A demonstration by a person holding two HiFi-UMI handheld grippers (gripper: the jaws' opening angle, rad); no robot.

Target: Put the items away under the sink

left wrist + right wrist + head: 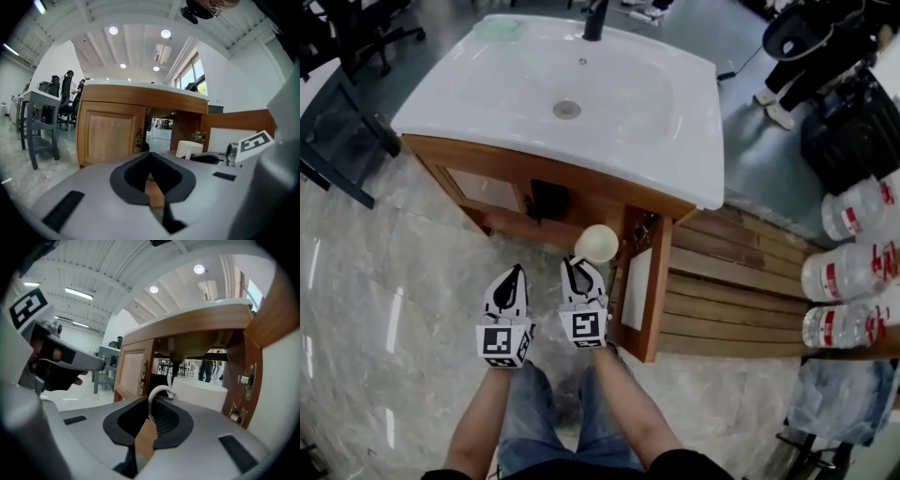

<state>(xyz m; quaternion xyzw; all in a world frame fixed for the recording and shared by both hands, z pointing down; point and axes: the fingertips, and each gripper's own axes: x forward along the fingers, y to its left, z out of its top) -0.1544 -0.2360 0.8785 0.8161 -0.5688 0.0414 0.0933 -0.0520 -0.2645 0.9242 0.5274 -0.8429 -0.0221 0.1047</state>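
A white cylindrical item (598,244) hangs in front of the open cabinet under the white sink (469,103). My right gripper (583,267) is shut on it, pinching a thin curved white part (159,392) with the body (201,394) just beyond the jaws. My left gripper (514,274) is beside it on the left, shut with nothing in it (151,159). In the left gripper view the white item (190,149) shows to the right. The cabinet's left door (487,192) is closed. Its right door (658,281) stands open toward me.
A dark object (548,199) sits inside the cabinet opening. A slatted wooden platform (731,281) lies right of the open door, with large water bottles (853,272) beyond it. A dark desk frame (337,131) stands at the left. A person's feet (773,108) are at the top right.
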